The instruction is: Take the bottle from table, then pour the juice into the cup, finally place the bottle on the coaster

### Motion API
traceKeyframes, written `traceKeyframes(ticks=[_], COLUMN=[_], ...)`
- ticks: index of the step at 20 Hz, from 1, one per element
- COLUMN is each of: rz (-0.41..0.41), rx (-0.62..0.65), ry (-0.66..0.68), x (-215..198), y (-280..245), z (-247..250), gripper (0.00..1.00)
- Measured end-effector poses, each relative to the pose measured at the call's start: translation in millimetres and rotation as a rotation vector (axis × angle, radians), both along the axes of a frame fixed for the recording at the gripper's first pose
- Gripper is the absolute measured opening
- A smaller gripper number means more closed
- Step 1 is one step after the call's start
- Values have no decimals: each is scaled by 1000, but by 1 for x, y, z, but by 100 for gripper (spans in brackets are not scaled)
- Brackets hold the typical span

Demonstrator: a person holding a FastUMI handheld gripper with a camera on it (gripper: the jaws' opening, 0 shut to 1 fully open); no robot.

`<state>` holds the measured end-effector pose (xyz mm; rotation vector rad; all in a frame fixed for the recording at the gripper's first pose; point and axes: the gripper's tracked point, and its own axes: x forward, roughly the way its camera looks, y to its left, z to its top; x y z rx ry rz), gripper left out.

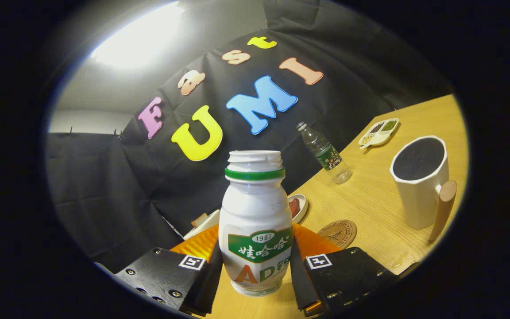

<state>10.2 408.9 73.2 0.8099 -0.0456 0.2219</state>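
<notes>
Jaws clamped on both sides of the open white bottle [256, 221], which we hold between them; cup [419, 181] and coaster [337, 233] lie beyond, on the tabletop [370, 195].

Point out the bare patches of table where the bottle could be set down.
With the gripper shut on the white bottle, bare wood lies between the coaster and mug, and between the clear bottle and mug. Crowded: behind the white bottle, around the small dish.
</notes>
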Motion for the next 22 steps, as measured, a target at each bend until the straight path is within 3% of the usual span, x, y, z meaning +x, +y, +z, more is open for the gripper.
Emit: traceKeyframes(ticks=[10,22], rz=[1,0], rx=[326,622], ry=[-18,-72], x=[5,9], y=[-26,-58], z=[12,20], gripper=[67,67])
